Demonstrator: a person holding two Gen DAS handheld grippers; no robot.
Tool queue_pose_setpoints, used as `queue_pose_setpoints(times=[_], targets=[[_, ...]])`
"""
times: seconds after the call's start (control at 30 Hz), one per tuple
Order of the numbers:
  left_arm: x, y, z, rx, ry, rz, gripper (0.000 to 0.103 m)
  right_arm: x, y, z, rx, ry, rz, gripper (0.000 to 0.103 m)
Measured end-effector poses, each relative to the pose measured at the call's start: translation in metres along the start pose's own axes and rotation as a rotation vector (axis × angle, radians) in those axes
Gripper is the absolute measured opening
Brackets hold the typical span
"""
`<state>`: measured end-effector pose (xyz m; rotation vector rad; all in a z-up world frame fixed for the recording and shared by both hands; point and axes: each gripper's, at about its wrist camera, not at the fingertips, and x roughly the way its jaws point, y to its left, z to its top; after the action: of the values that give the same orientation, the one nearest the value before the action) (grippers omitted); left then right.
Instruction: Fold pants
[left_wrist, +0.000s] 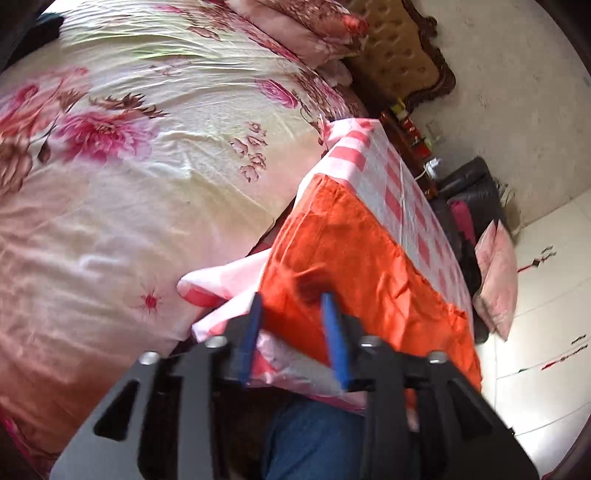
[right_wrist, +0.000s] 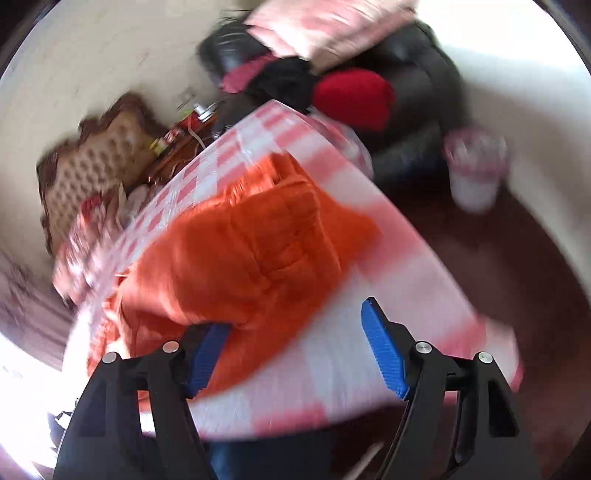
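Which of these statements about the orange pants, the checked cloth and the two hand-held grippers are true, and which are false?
1. The orange fabric pants lie on a pink-and-white checked tablecloth. True.
2. The right hand-held gripper is shut on the pants. False: its jaws stand open.
3. A bed with a floral cover stands beside the table. True.
4. The pants are blue. False: orange.
5. The left hand-held gripper holds a pillow. False: it grips nothing.

The bed (left_wrist: 129, 166) hems the table (left_wrist: 399, 192) on one side; a dark sofa (right_wrist: 417, 88) blocks its far end.
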<state>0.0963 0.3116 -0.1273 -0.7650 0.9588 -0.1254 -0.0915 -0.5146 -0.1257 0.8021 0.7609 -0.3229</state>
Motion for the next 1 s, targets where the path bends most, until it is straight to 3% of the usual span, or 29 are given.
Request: queue_pose_setpoints(times=[0.2, 0.47, 0.53, 0.67, 0.73, 0.87, 0.9, 1.0], targets=[[-0.001, 0.004, 0.002, -0.064, -0.005, -0.102, 0.056, -0.031, -0.004, -0.006, 0.122, -0.009, 0.062, 0.071], [0.0, 0.021, -0.008, -0.227, -0.006, -0.253, 0.058, -0.029, -0.007, -0.009, 0.186, 0.047, 0.158, 0.072], [0.002, 0.026, -0.012, -0.255, 0.005, -0.277, 0.058, -0.031, -0.011, -0.008, 0.199, 0.038, 0.16, 0.077], [0.006, 0.018, -0.012, -0.227, 0.015, -0.228, 0.056, -0.031, -0.011, -0.005, 0.221, 0.043, 0.189, 0.08], [0.006, 0.012, -0.01, -0.194, 0.014, -0.192, 0.046, -0.031, -0.013, -0.004, 0.253, 0.045, 0.208, 0.086], [0.009, 0.001, -0.01, -0.121, 0.038, -0.102, 0.023, -0.035, -0.017, -0.004, 0.291, 0.044, 0.218, 0.087], [0.01, -0.003, -0.01, -0.096, 0.042, -0.058, 0.02, -0.035, -0.018, -0.004, 0.3, 0.044, 0.208, 0.088], [0.01, -0.007, -0.01, -0.064, 0.042, -0.046, 0.02, -0.029, -0.016, -0.004, 0.285, 0.066, 0.18, 0.088]])
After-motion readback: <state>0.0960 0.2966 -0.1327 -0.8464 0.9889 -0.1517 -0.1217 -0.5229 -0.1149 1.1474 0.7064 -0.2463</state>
